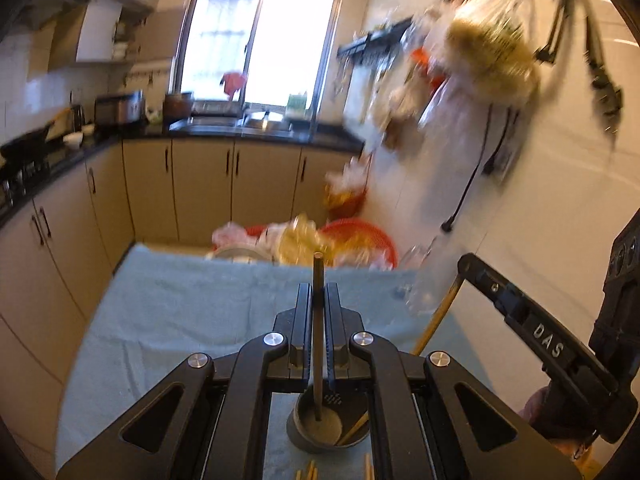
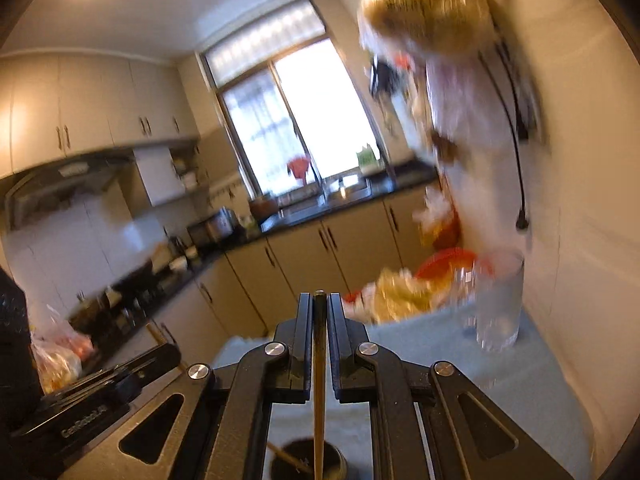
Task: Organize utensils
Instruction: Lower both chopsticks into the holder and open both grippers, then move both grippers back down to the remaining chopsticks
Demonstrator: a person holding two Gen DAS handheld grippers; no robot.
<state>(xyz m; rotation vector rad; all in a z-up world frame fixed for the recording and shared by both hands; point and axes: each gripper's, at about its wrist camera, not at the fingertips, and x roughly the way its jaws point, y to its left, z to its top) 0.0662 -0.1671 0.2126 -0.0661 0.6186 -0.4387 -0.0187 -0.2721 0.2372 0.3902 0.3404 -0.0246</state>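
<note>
My left gripper [image 1: 318,292] is shut on a dark chopstick [image 1: 317,320] held upright, its lower end inside a dark round utensil cup [image 1: 326,426] on the blue cloth [image 1: 180,320]. A lighter chopstick [image 1: 354,426] leans in the cup. My right gripper [image 2: 319,300] is shut on a brown chopstick [image 2: 319,392] held upright above the same cup [image 2: 308,460], which holds another stick [image 2: 286,458]. The right gripper [image 1: 464,262] shows in the left wrist view holding its chopstick [image 1: 438,314]. Loose chopstick ends [image 1: 310,472] lie at the near edge.
A clear glass [image 2: 498,300] stands on the cloth at the right near the white wall [image 2: 580,240]. A red basket [image 1: 360,236] with plastic bags sits past the table's far edge. Kitchen counters [image 1: 240,132] and cabinets lie beyond. Bags hang on the wall [image 1: 488,48].
</note>
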